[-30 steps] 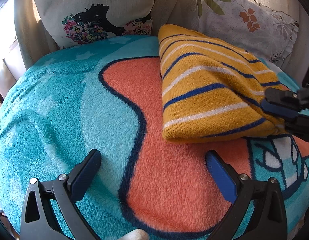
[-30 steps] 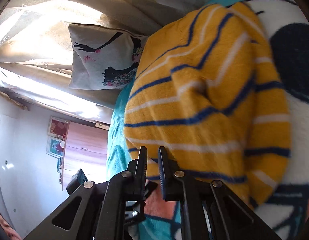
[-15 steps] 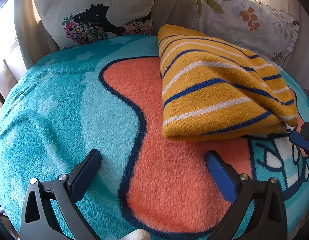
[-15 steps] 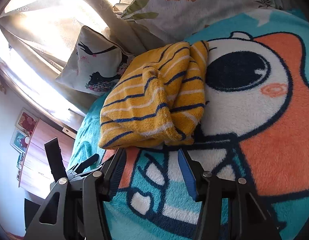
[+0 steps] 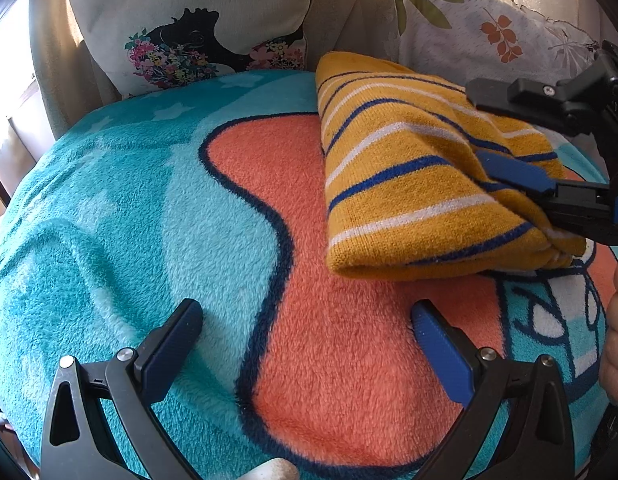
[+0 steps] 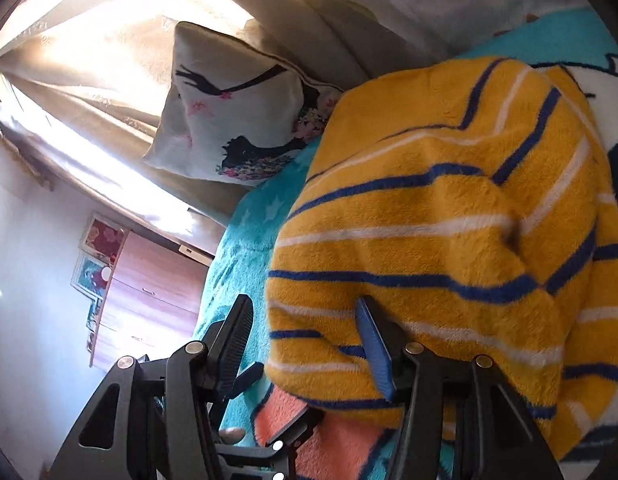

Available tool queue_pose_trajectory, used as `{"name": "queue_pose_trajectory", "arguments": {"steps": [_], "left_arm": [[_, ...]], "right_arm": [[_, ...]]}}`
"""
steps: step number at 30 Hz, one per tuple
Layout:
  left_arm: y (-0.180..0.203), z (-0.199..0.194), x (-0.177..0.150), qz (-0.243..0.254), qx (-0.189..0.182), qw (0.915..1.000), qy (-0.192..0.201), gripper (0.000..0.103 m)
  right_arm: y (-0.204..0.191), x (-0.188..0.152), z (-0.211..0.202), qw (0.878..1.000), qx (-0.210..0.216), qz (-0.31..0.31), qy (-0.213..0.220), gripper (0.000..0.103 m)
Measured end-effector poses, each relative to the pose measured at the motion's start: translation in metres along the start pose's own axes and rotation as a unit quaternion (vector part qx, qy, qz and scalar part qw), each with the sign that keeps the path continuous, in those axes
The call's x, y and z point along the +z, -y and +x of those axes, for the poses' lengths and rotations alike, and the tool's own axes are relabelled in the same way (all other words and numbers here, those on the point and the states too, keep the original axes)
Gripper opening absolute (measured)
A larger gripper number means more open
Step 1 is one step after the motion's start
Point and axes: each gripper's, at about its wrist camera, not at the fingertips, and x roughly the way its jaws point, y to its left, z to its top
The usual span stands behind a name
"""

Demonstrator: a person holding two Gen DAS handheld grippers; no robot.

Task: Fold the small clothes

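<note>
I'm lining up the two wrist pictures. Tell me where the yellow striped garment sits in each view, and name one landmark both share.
Left wrist view: the yellow striped garment lies folded at upper right on the blanket, beyond the open left gripper.
Right wrist view: it fills the right half, just past the fingertips.
Shared landmark: the silhouette cushion.
</note>
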Motion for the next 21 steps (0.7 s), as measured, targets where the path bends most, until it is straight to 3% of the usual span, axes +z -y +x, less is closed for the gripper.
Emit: {"name": "queue_pose_trajectory", "arguments": {"steps": [3, 6, 10, 13, 16, 21], "left_arm": [[0.0, 0.0, 0.001, 0.0, 0.001, 1.0, 0.0, 0.103], [0.0, 0.0, 0.0, 0.0, 0.001, 1.0, 0.0, 0.103], [0.0, 0.0, 0.0, 0.0, 0.001, 1.0, 0.0, 0.103], [0.0, 0.0, 0.0, 0.0, 0.001, 1.0, 0.0, 0.103], [-0.001, 0.0, 0.0, 0.0, 0.0, 1.0, 0.0, 0.103], [0.0, -0.001, 0.0, 0.0, 0.001, 1.0, 0.0, 0.103]], "right_arm": [[0.0, 0.003, -0.023, 0.999, -0.015, -0.011, 0.043, 0.056], [0.005, 0.008, -0.046, 0.99, -0.099, -0.034, 0.095, 0.056], [0.003, 0.015, -0.066, 0.985, -0.118, -0.029, 0.119, 0.056], [-0.027, 0.021, -0.079, 0.975, -0.152, -0.088, 0.139, 0.062], [-0.039, 0.035, -0.076, 0.966, -0.191, -0.124, 0.125, 0.064], [-0.01, 0.054, -0.046, 0.962, -0.241, -0.117, 0.056, 0.064]]}}
